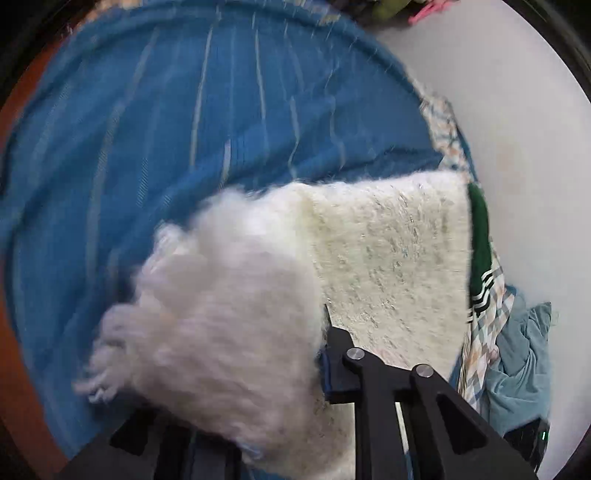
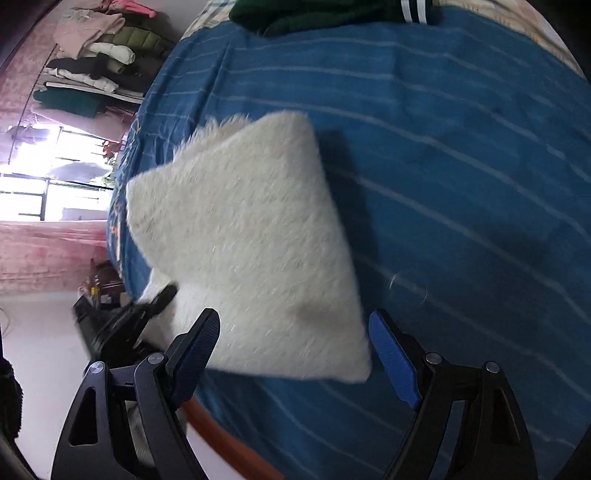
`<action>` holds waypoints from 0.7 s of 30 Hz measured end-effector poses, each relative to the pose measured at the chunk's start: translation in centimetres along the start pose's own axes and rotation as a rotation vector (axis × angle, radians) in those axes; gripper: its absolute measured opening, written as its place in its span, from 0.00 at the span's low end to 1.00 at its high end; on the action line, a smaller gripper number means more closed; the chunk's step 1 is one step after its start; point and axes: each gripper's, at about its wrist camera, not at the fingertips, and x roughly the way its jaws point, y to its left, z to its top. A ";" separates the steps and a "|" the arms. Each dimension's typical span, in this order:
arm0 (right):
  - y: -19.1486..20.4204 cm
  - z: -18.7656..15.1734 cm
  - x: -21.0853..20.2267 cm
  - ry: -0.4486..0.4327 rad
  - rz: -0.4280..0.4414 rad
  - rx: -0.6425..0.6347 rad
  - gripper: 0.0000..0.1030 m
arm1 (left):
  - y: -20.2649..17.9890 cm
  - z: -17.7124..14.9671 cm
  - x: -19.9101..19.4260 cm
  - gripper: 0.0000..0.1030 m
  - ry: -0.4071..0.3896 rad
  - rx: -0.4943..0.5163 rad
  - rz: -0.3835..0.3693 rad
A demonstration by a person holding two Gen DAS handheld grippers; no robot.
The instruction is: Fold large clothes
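A white fluffy garment (image 2: 243, 236) lies folded into a thick pad on the blue striped bed cover (image 2: 461, 184). In the left wrist view the garment (image 1: 388, 251) spreads flat to the right, while a bunched fold of it (image 1: 221, 325) rises over my left gripper (image 1: 318, 334). That gripper is shut on the fold, and only one finger (image 1: 338, 350) shows. From the right wrist view the left gripper (image 2: 159, 301) sits at the garment's lower left corner. My right gripper (image 2: 295, 354) stands open, its blue pads either side of the garment's near edge and apart from it.
A dark green garment with white stripes (image 2: 314, 14) lies at the bed's far side, also in the left wrist view (image 1: 480, 251). A teal cloth (image 1: 524, 354) hangs beside a patterned sheet (image 1: 480, 332). Folded clothes (image 2: 99, 48) are stacked on a rack. The bed's wooden edge (image 2: 229, 443) runs below.
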 end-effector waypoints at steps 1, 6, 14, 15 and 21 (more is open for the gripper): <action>0.3 0.6 0.0 0.000 0.007 -0.005 0.76 | 0.0 -0.3 -1.1 0.11 -0.011 0.005 -0.003; 3.8 3.7 1.3 0.053 0.007 -0.098 0.57 | 1.5 -2.1 -3.1 0.11 -0.011 0.008 0.062; 9.8 7.0 12.6 0.235 -0.180 -0.262 0.23 | 5.9 -1.5 0.5 0.18 0.010 -0.011 0.070; 9.4 7.4 13.5 0.241 -0.175 -0.242 0.23 | 5.9 -1.5 0.3 0.19 0.010 0.003 0.066; 8.1 8.9 10.3 0.316 -0.015 -0.222 0.26 | 6.0 -1.1 0.1 0.25 0.047 -0.046 0.029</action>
